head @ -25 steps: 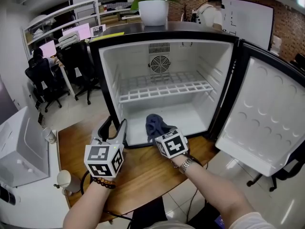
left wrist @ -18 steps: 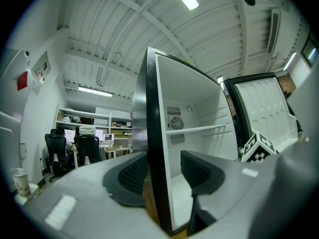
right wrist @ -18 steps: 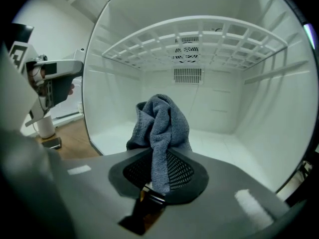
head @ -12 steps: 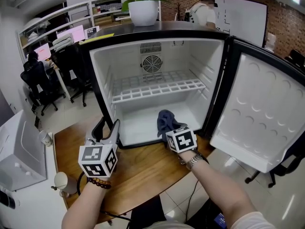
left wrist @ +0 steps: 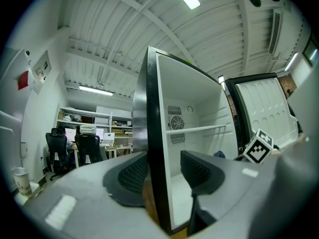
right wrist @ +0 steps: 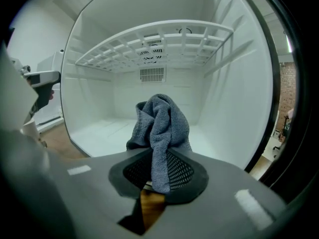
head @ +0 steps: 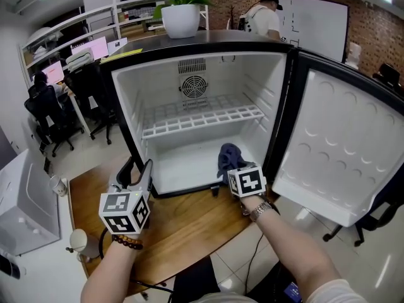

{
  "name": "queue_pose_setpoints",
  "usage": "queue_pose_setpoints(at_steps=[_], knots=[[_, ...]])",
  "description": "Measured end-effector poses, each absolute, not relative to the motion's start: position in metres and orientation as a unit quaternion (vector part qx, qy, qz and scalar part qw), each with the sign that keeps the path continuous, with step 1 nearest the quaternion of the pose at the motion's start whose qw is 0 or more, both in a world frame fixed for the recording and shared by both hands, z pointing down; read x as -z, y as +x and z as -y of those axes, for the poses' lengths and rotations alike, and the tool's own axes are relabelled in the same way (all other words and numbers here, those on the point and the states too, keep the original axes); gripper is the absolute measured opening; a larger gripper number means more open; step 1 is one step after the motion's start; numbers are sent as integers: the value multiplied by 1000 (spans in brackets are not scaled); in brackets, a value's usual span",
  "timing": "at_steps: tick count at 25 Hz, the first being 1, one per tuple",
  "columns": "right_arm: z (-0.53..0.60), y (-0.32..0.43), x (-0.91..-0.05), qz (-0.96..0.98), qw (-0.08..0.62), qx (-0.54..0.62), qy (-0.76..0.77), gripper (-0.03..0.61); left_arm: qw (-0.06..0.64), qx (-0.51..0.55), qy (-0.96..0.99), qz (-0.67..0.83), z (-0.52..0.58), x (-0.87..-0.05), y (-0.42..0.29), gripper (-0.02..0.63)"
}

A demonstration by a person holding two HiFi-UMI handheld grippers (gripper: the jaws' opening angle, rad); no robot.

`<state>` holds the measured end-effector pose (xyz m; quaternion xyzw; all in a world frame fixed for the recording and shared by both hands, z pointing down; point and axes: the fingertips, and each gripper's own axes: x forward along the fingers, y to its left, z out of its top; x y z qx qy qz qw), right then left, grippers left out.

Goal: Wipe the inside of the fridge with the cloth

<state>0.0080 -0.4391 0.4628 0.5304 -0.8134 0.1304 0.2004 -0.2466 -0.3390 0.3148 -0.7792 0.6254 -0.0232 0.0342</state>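
Note:
The open white fridge stands on a wooden table, its door swung out to the right. My right gripper is shut on a bunched grey-blue cloth, which rests on the right front of the fridge floor. In the right gripper view the cloth rises from between the pads, with the wire shelf above it. My left gripper is open and straddles the front edge of the fridge's left wall. A gap shows beside its right pad.
A potted plant sits on the fridge top. A fan vent is on the back wall. The wooden table ends close behind my arms. White box and cup at left; office chairs and a person beyond.
My right gripper has slid the cloth to the right along the front of the fridge floor, toward the door side. The left gripper has stayed at the left wall.

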Motion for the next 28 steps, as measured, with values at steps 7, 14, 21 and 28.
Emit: queue_pose_setpoints(at_steps=[7, 14, 21, 28], knots=[[439, 20, -466, 804, 183, -158, 543, 60, 32, 29, -778, -627, 335, -316, -247, 208], [441, 36, -468, 791, 188, -162, 559, 60, 23, 28, -774, -632, 325, -320, -254, 201], [440, 43, -473, 776, 193, -174, 575, 60, 33, 26, -788, -614, 307, -313, -234, 168], [434, 41, -444, 797, 168, -97, 572, 60, 74, 25, -839, -539, 300, -295, -172, 140]])
